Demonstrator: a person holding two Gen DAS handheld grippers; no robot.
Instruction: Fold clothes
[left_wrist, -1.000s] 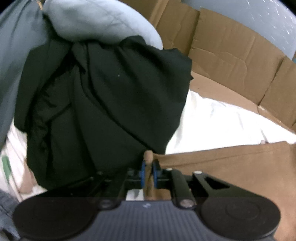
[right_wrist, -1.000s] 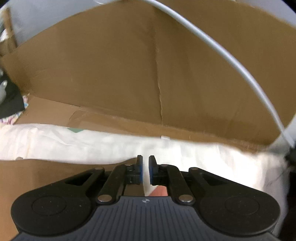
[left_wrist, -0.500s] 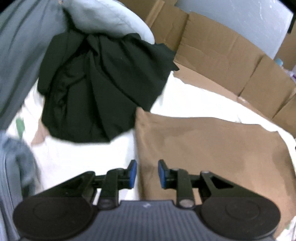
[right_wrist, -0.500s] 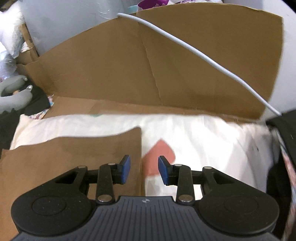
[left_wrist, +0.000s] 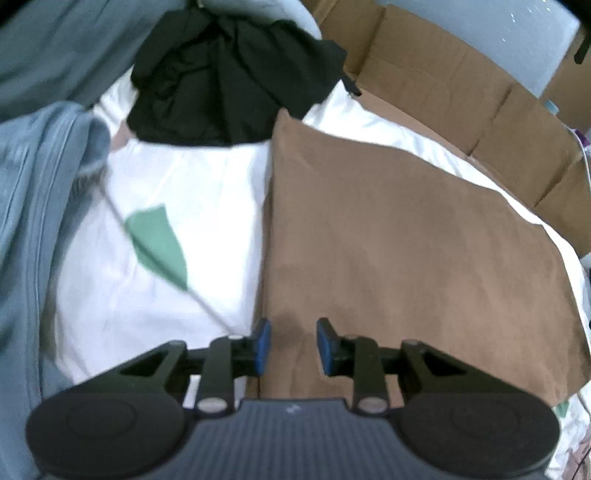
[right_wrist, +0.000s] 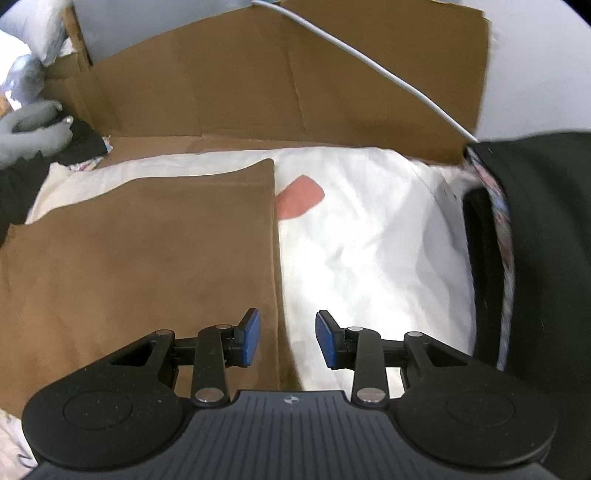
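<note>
once clamped, both claws released brown cloth (left_wrist: 406, 240).

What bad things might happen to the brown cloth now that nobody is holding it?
The brown cloth lies flat and both grippers, left and right, are open above its side edges. A careless regrip might wrinkle the fold. The black clothes pile touches its far corner and might get dragged along.

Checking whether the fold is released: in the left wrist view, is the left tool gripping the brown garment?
No. The left tool stands open above the brown garment, nothing pinched between its pads.
</note>
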